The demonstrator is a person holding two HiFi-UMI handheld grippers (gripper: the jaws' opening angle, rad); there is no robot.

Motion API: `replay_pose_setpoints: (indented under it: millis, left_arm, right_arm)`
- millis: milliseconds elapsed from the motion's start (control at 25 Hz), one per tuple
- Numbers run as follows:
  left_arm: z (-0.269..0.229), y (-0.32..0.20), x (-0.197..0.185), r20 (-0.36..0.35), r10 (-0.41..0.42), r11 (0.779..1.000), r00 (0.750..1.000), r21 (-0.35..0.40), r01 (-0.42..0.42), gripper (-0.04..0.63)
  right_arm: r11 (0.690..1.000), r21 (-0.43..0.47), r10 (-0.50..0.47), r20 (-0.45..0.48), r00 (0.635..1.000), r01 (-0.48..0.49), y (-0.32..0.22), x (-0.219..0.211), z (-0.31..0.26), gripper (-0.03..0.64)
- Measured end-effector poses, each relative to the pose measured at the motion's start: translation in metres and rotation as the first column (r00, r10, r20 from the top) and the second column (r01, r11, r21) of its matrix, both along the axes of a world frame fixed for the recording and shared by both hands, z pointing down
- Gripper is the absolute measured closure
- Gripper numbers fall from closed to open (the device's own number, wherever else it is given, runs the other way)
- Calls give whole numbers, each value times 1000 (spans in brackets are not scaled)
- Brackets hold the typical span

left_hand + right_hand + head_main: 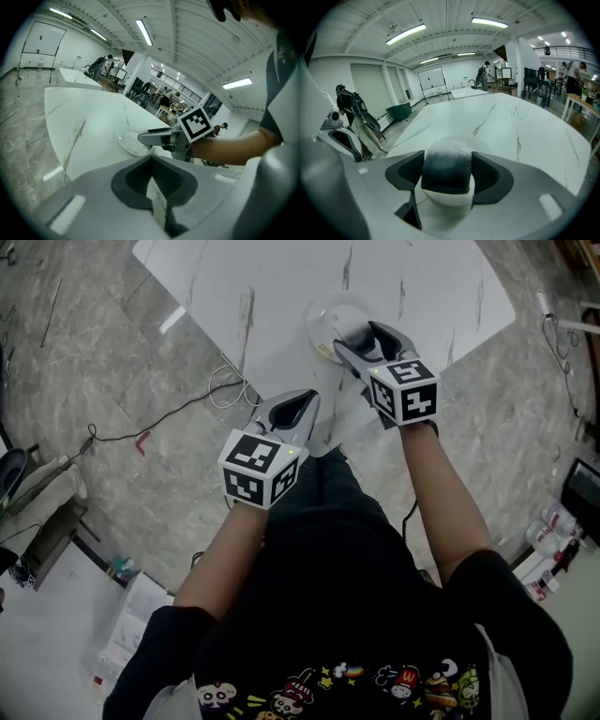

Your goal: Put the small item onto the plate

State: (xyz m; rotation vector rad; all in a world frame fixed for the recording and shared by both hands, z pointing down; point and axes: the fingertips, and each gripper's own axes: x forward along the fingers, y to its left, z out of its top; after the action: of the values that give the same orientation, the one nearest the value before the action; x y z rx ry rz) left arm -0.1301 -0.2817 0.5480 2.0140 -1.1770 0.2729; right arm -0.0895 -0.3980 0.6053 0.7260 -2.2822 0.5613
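The small item [446, 171] is a dark, rounded piece, and my right gripper [357, 337] is shut on it, a pad on each side. It hangs just over the round pale plate [328, 315], which lies on the white marble table [281, 287] near its close edge. The plate [446, 200] shows as a white curve directly under the item. Whether the item touches the plate cannot be told. My left gripper [309, 397] is shut with nothing in it, held at the table's near edge, left of and behind the right one. From there I see the plate [125, 139] and the right gripper [146, 138].
A black cable [178, 413] and a white one [225, 390] run over the grey stone floor left of the table. Boxes and bottles [553, 540] crowd the right edge, papers [122, 634] the lower left. Other tables and people stand far off.
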Motion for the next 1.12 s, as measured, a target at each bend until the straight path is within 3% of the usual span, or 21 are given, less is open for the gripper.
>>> replay_pose_setpoints:
  millis: [600,1120]
  left_arm:
    - [29,-2,-41,-5,-40,998,999,-41,40,595]
    - [32,-10,-56,19,-73,997,997,-38,74,595]
  right_arm:
    - [995,27,-89,-177,980,95,-22,-16,39,276]
    - [992,21,-116,-200,973,123,-25,-19,44,270]
